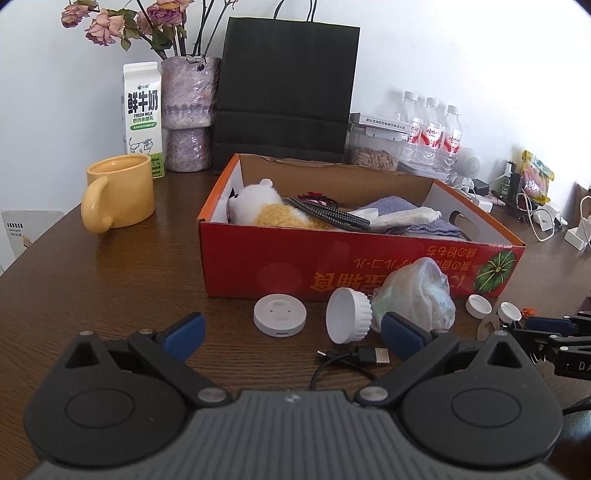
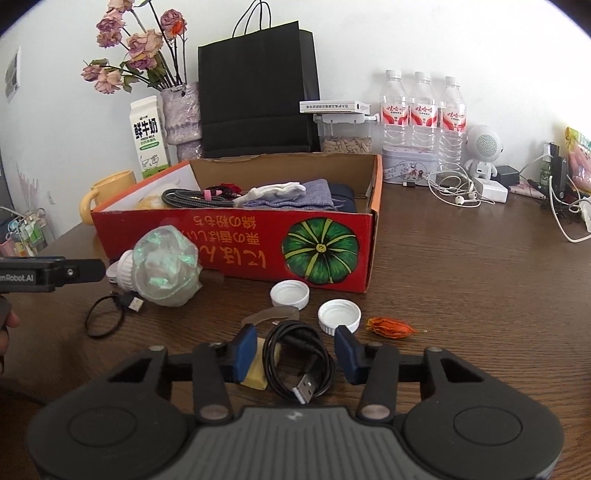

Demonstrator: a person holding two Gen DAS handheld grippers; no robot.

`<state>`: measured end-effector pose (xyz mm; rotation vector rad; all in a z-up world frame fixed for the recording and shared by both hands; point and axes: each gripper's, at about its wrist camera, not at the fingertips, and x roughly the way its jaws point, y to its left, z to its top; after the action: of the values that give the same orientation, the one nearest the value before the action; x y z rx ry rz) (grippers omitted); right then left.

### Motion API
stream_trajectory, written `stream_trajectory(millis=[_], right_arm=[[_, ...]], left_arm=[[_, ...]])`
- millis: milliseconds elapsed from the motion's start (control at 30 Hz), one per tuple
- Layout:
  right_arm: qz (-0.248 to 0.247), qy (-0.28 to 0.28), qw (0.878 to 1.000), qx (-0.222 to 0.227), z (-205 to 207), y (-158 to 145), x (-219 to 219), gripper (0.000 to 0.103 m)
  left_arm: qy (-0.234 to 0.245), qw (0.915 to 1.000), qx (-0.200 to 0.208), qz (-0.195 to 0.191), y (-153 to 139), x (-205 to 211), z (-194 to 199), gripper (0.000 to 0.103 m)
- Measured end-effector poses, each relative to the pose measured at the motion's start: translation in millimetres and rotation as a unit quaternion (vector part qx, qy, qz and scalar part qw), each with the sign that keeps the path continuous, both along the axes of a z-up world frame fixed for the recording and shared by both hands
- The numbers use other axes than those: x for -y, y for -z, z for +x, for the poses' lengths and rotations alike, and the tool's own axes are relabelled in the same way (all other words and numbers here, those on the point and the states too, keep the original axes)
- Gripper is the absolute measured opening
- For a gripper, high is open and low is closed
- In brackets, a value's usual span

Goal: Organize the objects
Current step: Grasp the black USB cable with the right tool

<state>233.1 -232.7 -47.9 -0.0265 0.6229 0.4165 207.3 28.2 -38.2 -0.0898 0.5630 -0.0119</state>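
Coiled black USB cable (image 2: pixel 298 369): being straddled by the spread, empty right gripper (image 2: pixel 295 350), plug end nearest; left gripper (image 1: pixel 291 336), likewise spread, being held farther left.

Counted: three bottles (image 2: pixel 423 110), one box (image 2: pixel 236 236), one mug (image 1: pixel 120 192), one carton (image 1: pixel 142 114), three caps (image 2: pixel 339 315), two cables (image 2: pixel 295 365).

Home: milk carton (image 1: pixel 142 118), flowers (image 1: pixel 110 22).

Soft daylight, sharp focus, fisheye-warped edges.
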Motion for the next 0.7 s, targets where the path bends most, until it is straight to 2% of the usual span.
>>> stream_trajectory(millis=[233,433,500,700], right_arm=[[0.011,0.007,1.0,0.007,-0.3,-1.2,1.9,0.03],[0.011,0.02,1.0,0.016,0.8,-1.8,4.4,0.029],[0.012,0.021,1.0,0.02,0.7,-2.2,4.5,0.029],[0.01,0.025,0.999,0.025,0.9,-2.4,4.2,0.029]], left_arm=[[0.022,0.9997,-0.011,0.003,1.8,5.4,0.7,0.103],[0.047,0.9985,-0.028,0.007,8.7,11.7,3.2,0.102],[0.05,0.9982,-0.032,0.008,10.4,12.7,4.2,0.089],[0.059,0.9969,-0.05,0.013,17.2,20.2,10.2,0.072]])
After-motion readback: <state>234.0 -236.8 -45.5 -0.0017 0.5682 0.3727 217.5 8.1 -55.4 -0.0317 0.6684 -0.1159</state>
